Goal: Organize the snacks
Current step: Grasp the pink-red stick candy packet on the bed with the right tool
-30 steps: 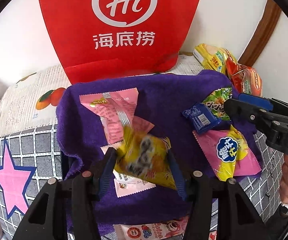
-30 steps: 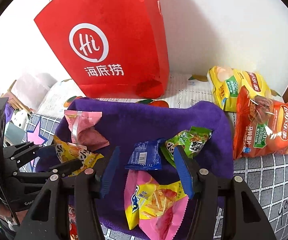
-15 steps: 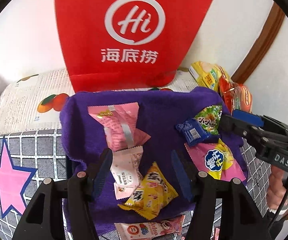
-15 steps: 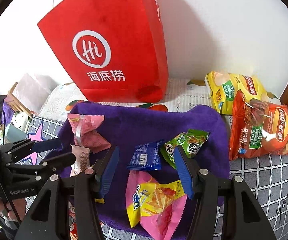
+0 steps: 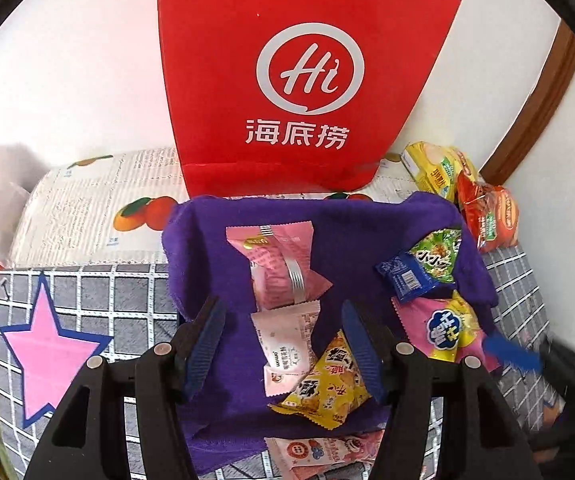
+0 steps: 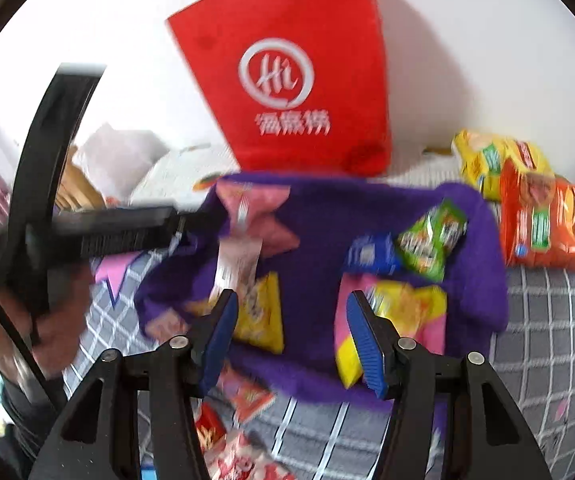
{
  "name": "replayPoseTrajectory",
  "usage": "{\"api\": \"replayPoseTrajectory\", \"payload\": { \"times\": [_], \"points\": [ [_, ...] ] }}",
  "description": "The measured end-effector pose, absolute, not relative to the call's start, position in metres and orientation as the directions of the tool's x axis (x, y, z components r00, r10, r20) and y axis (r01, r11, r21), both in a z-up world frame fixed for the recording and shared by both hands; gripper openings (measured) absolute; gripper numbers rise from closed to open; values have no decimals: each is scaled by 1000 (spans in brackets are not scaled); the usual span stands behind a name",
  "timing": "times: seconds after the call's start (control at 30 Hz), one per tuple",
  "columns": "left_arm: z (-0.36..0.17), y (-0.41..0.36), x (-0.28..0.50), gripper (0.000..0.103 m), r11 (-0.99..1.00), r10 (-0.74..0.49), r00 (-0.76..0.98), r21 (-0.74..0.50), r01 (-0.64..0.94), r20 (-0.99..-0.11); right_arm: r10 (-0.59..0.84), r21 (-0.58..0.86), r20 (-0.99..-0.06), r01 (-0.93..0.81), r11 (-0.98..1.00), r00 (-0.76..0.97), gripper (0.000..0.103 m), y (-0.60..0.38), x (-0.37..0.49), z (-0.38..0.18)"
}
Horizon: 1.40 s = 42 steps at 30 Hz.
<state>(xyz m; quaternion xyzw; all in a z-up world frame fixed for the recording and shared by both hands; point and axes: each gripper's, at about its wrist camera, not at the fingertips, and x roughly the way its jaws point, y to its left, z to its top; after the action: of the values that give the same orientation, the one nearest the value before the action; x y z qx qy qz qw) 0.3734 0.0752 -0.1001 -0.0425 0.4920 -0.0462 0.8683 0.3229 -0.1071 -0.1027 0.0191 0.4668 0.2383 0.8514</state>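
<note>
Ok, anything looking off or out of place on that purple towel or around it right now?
Nothing damaged or spilled. The yellow triangular snack packet lies tilted, overlapping the white wrapper on the purple towel. Two pink-and-white packets sit off the towel's near edge on the grey checked cover. Both grippers are empty.

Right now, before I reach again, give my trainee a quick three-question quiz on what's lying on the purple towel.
1. True or false: the left gripper is clamped on the yellow packet.
2. Which packet overlaps the blue packet? A) green packet B) red chip bag C) pink packet
3. Fill in: behind the purple towel stands a red ____.

Key: 1 false, it lies loose on the towel between open jaws; 2 A; 3 bag.
</note>
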Motion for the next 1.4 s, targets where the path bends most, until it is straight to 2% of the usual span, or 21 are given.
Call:
{"api": "replayPoseTrajectory", "payload": {
  "times": [0.27,0.47,0.67,1.13,1.27,1.4],
  "points": [
    [-90,58,364,59,993,-119,534,-87,86,-837,401,211,-823,-440,873,403,50,-90,269,-137],
    [-77,58,359,59,993,-113,563,-76,88,-819,385,172,-830,-471,865,403,49,-81,261,-136],
    [-74,64,357,59,993,-113,571,-84,77,-813,421,193,-814,-497,846,401,49,-60,260,-145],
    [-70,78,358,59,990,-137,570,-128,56,-810,296,64,-881,-526,848,369,45,-21,269,-190],
    [-71,76,358,59,990,-139,568,-128,59,-811,316,53,-866,-558,828,387,32,-21,264,-183],
    [-68,75,355,59,990,-142,572,-130,62,-808,323,52,-852,-548,835,411,31,-30,255,-168]
  ]
}}
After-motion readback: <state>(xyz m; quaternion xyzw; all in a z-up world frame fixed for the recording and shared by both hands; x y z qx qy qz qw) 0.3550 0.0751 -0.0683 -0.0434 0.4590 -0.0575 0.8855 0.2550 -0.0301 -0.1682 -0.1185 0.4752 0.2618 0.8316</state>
